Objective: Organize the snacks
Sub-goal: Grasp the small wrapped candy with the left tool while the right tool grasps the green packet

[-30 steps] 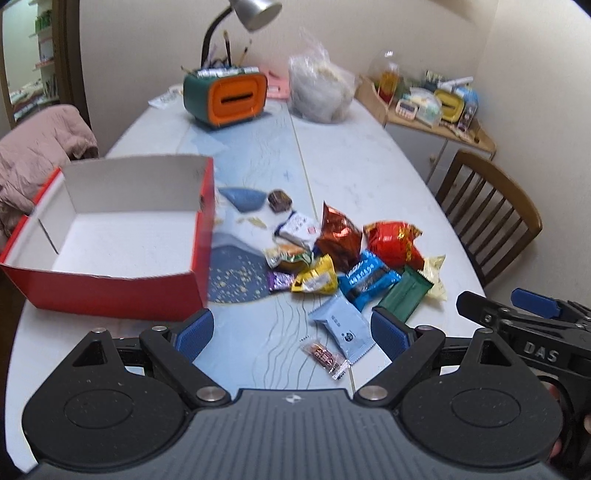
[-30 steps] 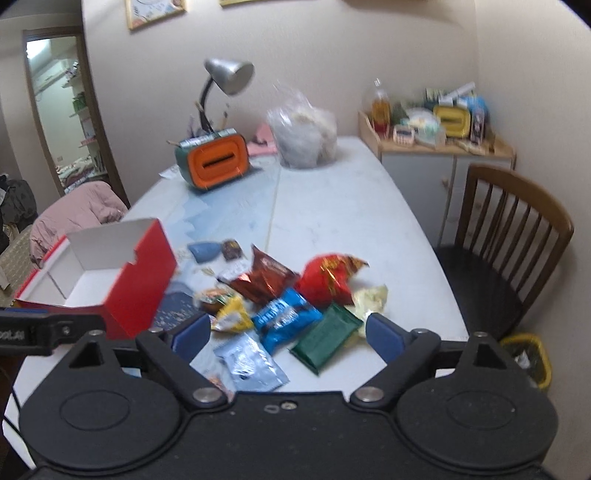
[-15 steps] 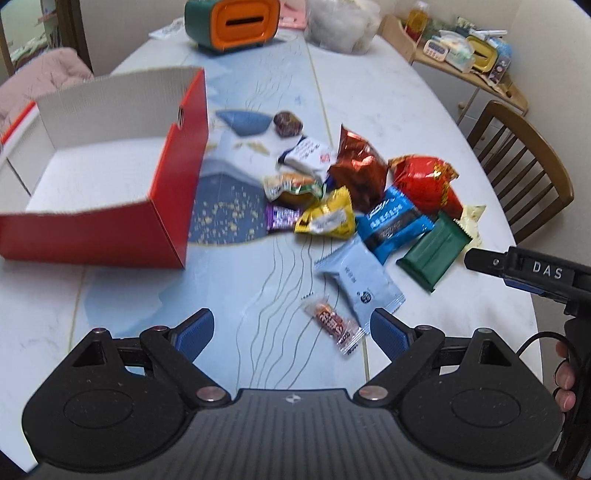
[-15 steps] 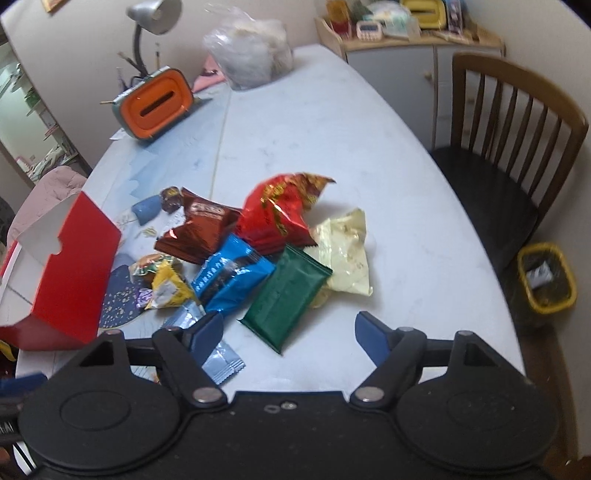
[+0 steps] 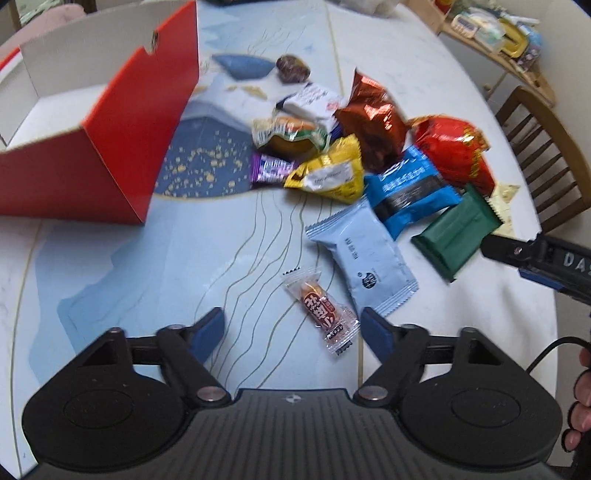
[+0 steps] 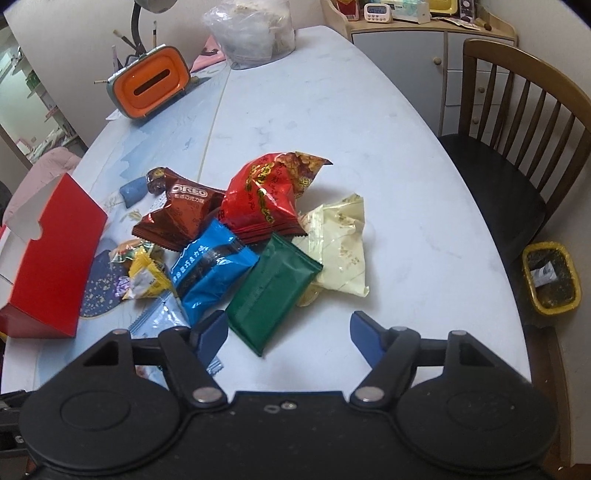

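A heap of snack packets lies on the white table (image 6: pixel 388 184). In the left wrist view a small red candy (image 5: pixel 321 310) in clear wrap lies between the closing jaws of my left gripper (image 5: pixel 291 328), near the right fingertip, with neither pad pressing on it. A pale blue packet (image 5: pixel 358 251) lies just beyond. In the right wrist view my right gripper (image 6: pixel 288 328) hovers with its jaws closing, the near corner of a green packet (image 6: pixel 273 295) between them, untouched. My right gripper (image 5: pixel 535 254) also shows beside the green packet (image 5: pixel 454 232). An open red box (image 5: pixel 110 147) stands at the left.
Further packets: dark blue (image 6: pixel 210 269), red (image 6: pixel 266 195), brown Oreo (image 6: pixel 181 214), cream (image 6: pixel 340 243), yellow (image 5: pixel 328 173). An orange holder (image 6: pixel 151 85) and a plastic bag (image 6: pixel 255 33) stand at the far end. A wooden chair (image 6: pixel 517 147) and a yellow bin (image 6: pixel 550 277) are at the right.
Both grippers have come down closer to the table and the snack heap. Their jaws stand narrower. The small red candy now lies between the left fingers.
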Motion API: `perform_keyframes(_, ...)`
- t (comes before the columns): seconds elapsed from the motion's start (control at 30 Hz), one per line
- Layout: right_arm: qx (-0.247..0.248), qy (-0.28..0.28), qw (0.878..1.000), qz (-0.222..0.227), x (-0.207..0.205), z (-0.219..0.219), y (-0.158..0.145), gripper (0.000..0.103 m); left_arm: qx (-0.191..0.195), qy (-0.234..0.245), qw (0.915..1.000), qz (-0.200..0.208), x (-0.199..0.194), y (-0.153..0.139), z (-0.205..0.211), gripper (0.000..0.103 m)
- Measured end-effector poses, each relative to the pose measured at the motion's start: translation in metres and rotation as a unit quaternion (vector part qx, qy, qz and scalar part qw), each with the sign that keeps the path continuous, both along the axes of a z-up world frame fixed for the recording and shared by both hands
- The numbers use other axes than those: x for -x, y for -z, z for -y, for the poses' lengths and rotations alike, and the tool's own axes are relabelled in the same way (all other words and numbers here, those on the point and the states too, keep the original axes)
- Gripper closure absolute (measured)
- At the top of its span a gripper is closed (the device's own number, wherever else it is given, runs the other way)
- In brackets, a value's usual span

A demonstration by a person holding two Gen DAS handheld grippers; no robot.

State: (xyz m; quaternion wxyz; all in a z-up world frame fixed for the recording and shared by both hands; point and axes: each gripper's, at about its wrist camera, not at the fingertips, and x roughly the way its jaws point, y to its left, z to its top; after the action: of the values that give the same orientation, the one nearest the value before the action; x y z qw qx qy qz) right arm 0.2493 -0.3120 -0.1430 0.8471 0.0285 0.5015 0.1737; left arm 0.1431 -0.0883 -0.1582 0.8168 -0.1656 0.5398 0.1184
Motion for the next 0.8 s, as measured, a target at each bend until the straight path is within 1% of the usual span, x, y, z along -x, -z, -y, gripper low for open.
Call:
perform_keyframes(0.03,0.001,0.0,1.0,-0.001,-0.002,-0.001,0.001,0.031,0.0,-0.004,1.0,-0.004,-0.002,0.002,0.001,0.033)
perform_keyframes(0.2,-0.001,0.006,1.0,-0.007,-0.016,-0.013,0.007,0.033,0.009,-0.022,0.9997,-0.006,-0.006,0.008,0.0,0.036)
perform_keyframes(0.33,-0.001,0.02,0.999,-0.026,-0.028,-0.021,0.017,0.037,0.017,-0.04,0.999,-0.011,-0.009,0.01,-0.001,0.04)
perform_keyframes(0.47,-0.002,0.043,0.998,-0.046,-0.037,-0.027,0.025,0.04,0.013,-0.043,0.9989,-0.011,-0.014,0.011,0.004,0.041)
perform_keyframes(0.57,0.008,0.051,0.997,-0.051,-0.041,-0.033,0.028,0.042,0.009,-0.047,0.9988,-0.011,-0.016,0.011,0.006,0.043)
perform_keyframes(0.6,0.011,0.051,0.997,-0.05,-0.041,-0.036,0.029,0.043,0.006,-0.047,0.9988,-0.011,-0.016,0.011,0.006,0.046)
perform_keyframes(0.63,0.016,0.049,0.997,-0.049,-0.041,-0.038,0.029,0.045,0.004,-0.047,0.9988,-0.011,-0.016,0.011,0.007,0.05)
perform_keyframes(0.67,0.021,0.045,0.998,-0.047,-0.041,-0.04,0.03,0.048,0.001,-0.048,0.9988,-0.011,-0.016,0.011,0.008,0.052)
perform_keyframes(0.73,0.026,0.038,0.998,-0.045,-0.04,-0.042,0.031,0.051,-0.004,-0.048,0.9988,-0.011,-0.016,0.011,0.009,0.061)
perform_keyframes(0.77,0.025,0.035,0.998,-0.044,-0.039,-0.043,0.031,0.054,-0.006,-0.048,0.9988,-0.011,-0.016,0.011,0.01,0.064)
perform_keyframes(0.8,0.024,0.033,0.998,-0.043,-0.039,-0.042,0.03,0.057,-0.008,-0.048,0.9988,-0.011,-0.016,0.011,0.01,0.07)
